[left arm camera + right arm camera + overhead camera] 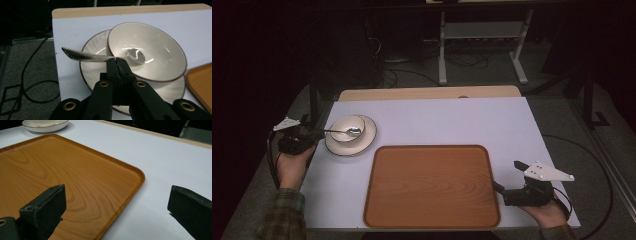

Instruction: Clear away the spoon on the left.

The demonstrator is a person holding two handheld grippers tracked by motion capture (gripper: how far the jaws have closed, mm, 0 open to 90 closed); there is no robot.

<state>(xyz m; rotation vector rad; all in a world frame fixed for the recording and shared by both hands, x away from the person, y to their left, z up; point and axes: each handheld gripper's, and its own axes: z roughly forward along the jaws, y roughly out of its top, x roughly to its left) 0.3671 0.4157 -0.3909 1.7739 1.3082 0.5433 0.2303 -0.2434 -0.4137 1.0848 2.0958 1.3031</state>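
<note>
A white desk [437, 120] with a pale wooden far edge carries a flat wooden tray [432, 186]. The tray is rectangular with rounded corners, has a low rim and shows clear grain. Left of its far corner lies a round white plate [364, 142] with a thin dark rim and fine ridges. On the plate stands a glossy white bowl [155, 50], shifted toward one side. A shiny metal spoon [100, 58] rests its head inside the bowl. The left gripper [117, 62] has its jaws closed tight on the spoon handle. The right gripper [117, 205] has its jaws wide apart and empty, over the near right corner of the tray.
</note>
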